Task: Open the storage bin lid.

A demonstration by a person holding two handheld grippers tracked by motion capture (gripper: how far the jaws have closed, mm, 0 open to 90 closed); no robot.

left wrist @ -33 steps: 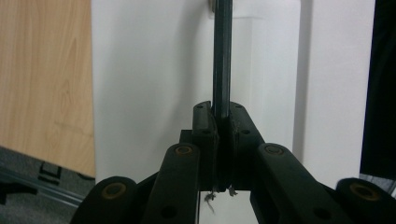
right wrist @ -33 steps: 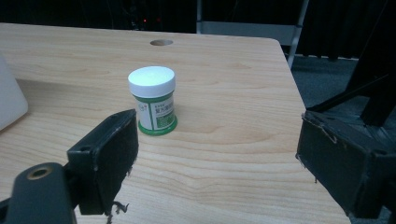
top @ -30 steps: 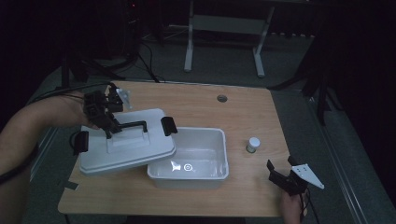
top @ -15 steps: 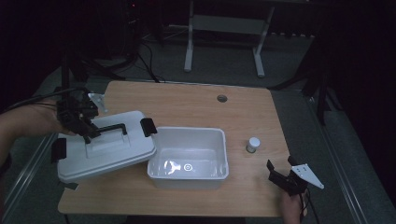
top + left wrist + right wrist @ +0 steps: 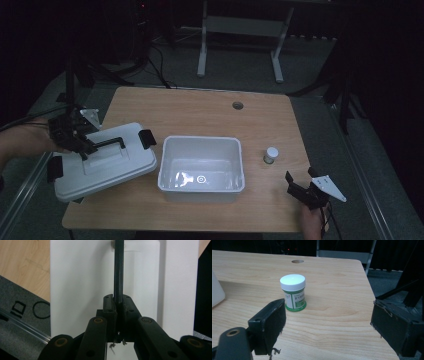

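Our left gripper (image 5: 82,145) pinches the white plastic lid's (image 5: 107,167) thin black handle (image 5: 118,270); our right gripper (image 5: 305,192) rests low, jaws spread wide.

Left gripper (image 5: 82,145), jaws clamped on black carry handle (image 5: 107,144) of white plastic box lid (image 5: 102,162), now further left and lower than second ago; lid travels with it, off rim of open white plastic tub (image 5: 201,169), now clear of tub with gap between, left end overhanging light wooden table (image 5: 210,112) edge, lid tilted
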